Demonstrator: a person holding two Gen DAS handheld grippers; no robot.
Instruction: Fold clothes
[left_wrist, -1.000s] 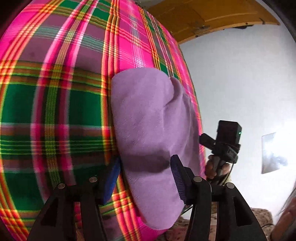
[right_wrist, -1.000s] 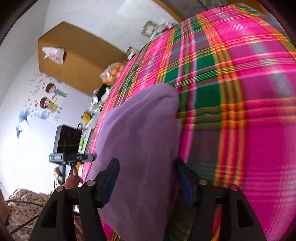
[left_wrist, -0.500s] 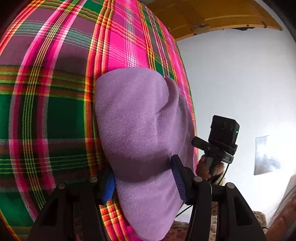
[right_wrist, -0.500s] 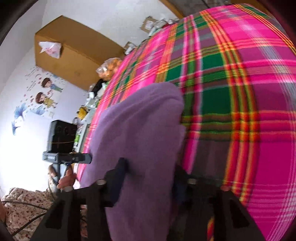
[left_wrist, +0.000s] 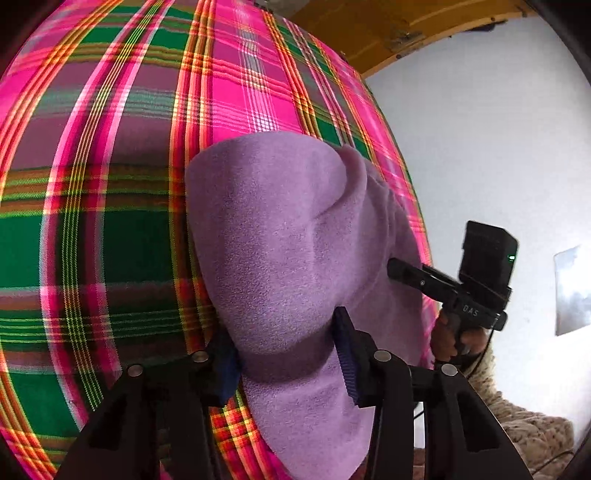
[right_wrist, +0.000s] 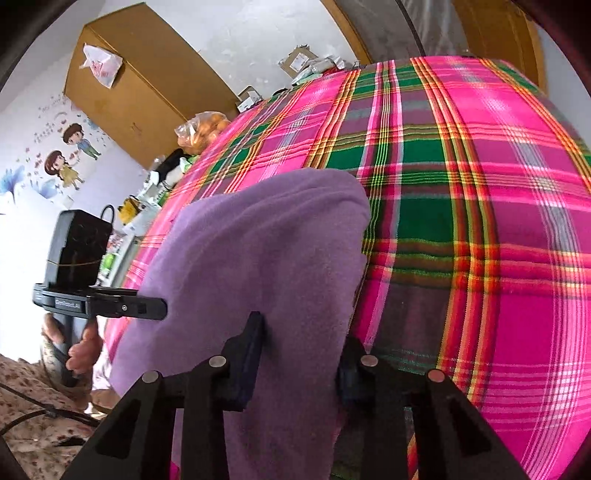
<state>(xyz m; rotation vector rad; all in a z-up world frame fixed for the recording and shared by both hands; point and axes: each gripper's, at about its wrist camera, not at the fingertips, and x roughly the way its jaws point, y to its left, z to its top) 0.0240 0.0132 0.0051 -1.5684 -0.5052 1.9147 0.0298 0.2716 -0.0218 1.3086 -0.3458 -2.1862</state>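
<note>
Both claws, as we see them, have just been closing, each with a near corner of the purple fleece cloth (left_wrist: 280, 258) between its pads. We read the left gripper (left_wrist: 288, 354) as clamped on the cloth: its right pad (left_wrist: 345, 354) presses into the fleece at 5 o'clock of the fold, and the fabric bunches between the two pads. We read the right gripper (right_wrist: 299, 354) likewise: its left pad (right_wrist: 249, 363) bears on the top of the fleece, while the right pad sits under the cloth's edge and is largely hidden.

We find the cloth folded, lying on the plaid bedspread (left_wrist: 92, 240). In the left wrist view its long axis runs from 6 o'clock up toward 12 o'clock, the rounded far end pointing away from the pads. In the right wrist view the far end points toward 1 o'clock.

We see the opposite hand unit at 3 o'clock in the left wrist view and at 9 o'clock in the right wrist view. A wooden cabinet (right_wrist: 140, 85) stands at 11 o'clock there.
</note>
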